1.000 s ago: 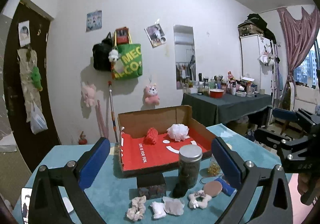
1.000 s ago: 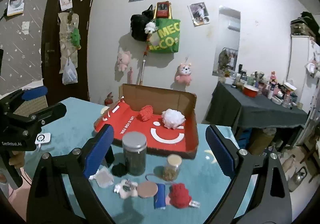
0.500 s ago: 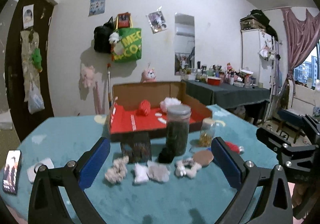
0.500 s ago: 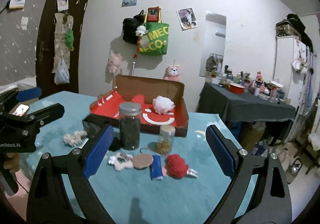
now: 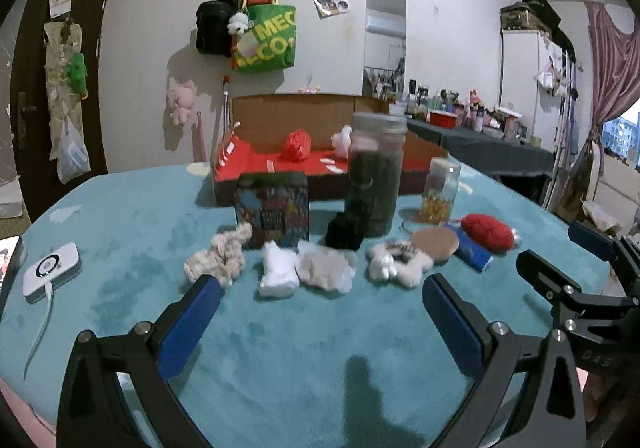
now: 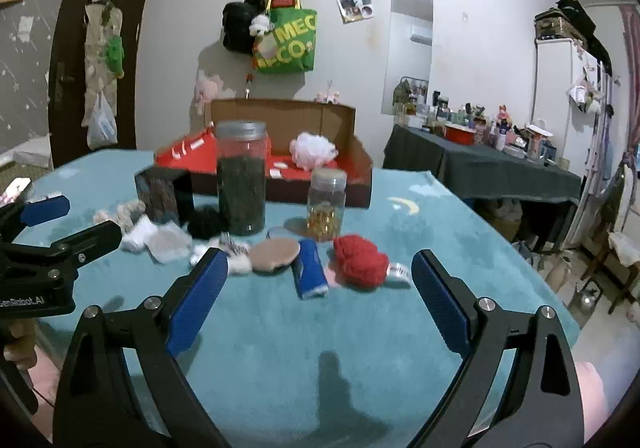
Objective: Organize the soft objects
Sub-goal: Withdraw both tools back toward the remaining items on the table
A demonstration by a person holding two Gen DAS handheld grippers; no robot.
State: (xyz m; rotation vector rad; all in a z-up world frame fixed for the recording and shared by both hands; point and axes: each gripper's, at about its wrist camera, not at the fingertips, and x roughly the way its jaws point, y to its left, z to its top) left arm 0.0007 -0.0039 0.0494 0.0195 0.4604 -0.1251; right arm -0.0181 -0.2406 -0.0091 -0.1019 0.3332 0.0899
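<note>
Red knitted ball (image 6: 360,261) lies ahead between the wide-open right claw (image 6: 318,280), seemingly untouched; left claw (image 5: 320,300) gapes too.

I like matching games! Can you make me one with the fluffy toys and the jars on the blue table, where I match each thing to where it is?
Things:
1. fluffy white pompom
2. red knitted ball
3. tall jar of dark green stuff
4. small white device with a cable

Places:
A. on the teal cloth, right of the blue tube
B. inside the red cardboard box
C. far left of the table, apart from the toys
D. standing in front of the box, beside the small jar

Pairs: 1-B, 2-A, 3-D, 4-C
</note>
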